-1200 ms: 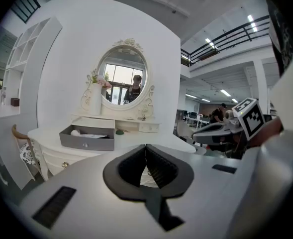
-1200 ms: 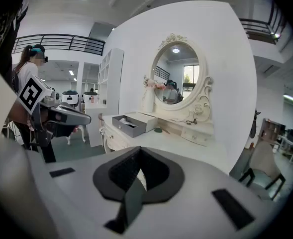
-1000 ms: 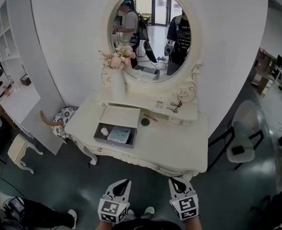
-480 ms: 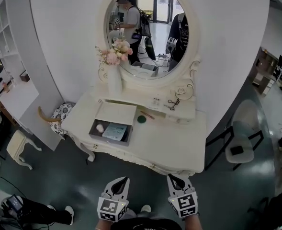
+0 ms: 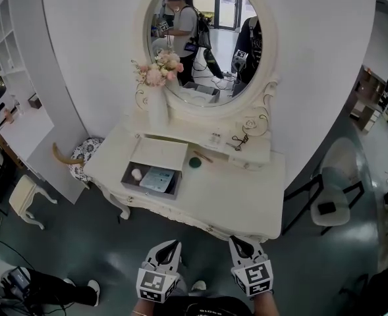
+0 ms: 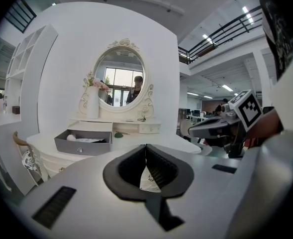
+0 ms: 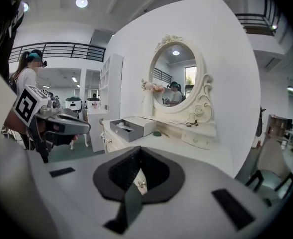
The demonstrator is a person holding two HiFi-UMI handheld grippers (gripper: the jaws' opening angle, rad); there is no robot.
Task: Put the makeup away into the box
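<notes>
Honestly, little has changed over the last second. The dressing table and its mirror have only drifted slightly in your head view, and nothing on the tabletop has shifted.

The box still lies open near the left edge of the tabletop, with a pale round thing and a bluish packet already inside.

Your left gripper and right gripper remain low, side by side, short of the table's front edge. Each has its jaws pressed together on nothing.

The makeup still out is small. A green round piece sits just beside the box's right side, toward the back edge. A thin stick lies just behind it, and a few small bits rest on the rear shelf.

So I judge the task barely begun: you would have to come nearer and spread a pair of jaws before anything can be picked up.
</notes>
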